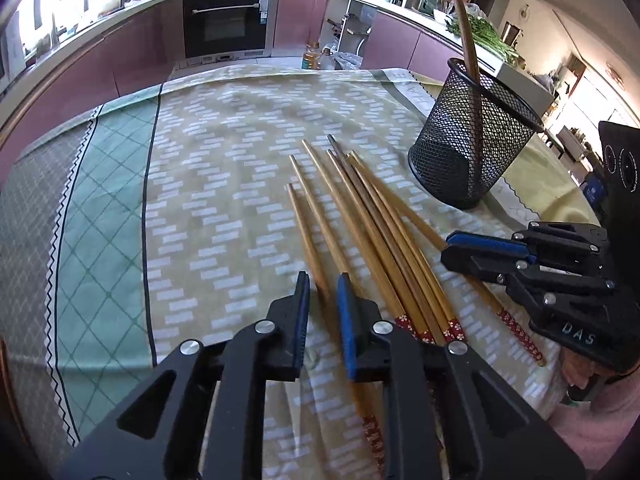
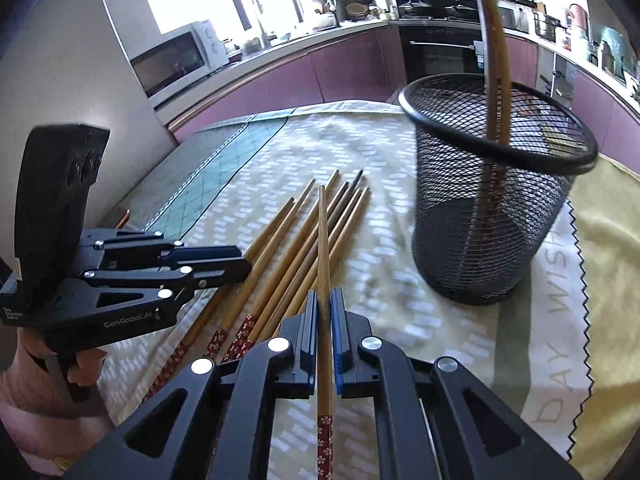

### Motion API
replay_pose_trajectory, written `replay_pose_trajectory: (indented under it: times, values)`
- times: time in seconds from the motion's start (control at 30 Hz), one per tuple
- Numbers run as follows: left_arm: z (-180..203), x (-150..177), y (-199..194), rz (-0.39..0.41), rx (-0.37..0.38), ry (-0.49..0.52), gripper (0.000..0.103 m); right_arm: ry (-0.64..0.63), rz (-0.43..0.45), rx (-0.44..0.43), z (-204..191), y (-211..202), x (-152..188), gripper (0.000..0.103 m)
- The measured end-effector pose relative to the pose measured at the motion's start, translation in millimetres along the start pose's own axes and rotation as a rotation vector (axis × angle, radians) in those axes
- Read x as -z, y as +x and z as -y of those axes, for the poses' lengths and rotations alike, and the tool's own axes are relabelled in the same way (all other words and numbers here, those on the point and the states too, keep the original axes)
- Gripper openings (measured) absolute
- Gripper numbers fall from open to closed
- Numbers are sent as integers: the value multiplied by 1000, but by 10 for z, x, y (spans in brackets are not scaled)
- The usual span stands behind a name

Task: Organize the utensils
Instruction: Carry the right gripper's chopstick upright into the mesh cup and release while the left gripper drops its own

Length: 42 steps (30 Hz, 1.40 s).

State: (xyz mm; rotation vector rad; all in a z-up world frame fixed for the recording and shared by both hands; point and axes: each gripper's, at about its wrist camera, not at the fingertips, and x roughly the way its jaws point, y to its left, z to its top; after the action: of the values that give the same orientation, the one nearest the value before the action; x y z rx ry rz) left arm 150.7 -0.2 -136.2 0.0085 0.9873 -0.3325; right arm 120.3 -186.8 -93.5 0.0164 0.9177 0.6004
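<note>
Several bamboo chopsticks with red flowered ends lie fanned out on the patterned cloth. My left gripper is low over the leftmost one. Its blue pads stand slightly apart, with that chopstick running loosely between them. To the right, my right gripper rests at the edge of the pile. In the right wrist view the right gripper is shut on one chopstick, which points forward over the pile. A black mesh holder stands upright at the right with chopsticks in it.
The left gripper shows in the right wrist view, with a hand on its handle. Purple kitchen cabinets, an oven and a cluttered counter curve behind the table. An oil bottle stands past the far edge.
</note>
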Motion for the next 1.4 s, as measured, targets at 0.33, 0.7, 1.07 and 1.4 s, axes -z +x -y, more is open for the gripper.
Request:
replay_pose_trajectory:
  times: [0.33, 0.7, 1.07, 1.4]
  values:
    - [-55, 29, -93, 36, 7, -53, 7, -4, -28, 6, 17, 102, 23, 6]
    - [30, 17, -407, 77, 144, -52, 7, -4, 33, -43, 18, -195, 1, 6]
    - [244, -155, -1005, 196, 305, 7, 7, -12, 204, -56, 87, -881, -87, 6]
    - [357, -356, -1354, 283, 383, 31, 7, -8, 329, -42, 178, -1265, -216, 6]
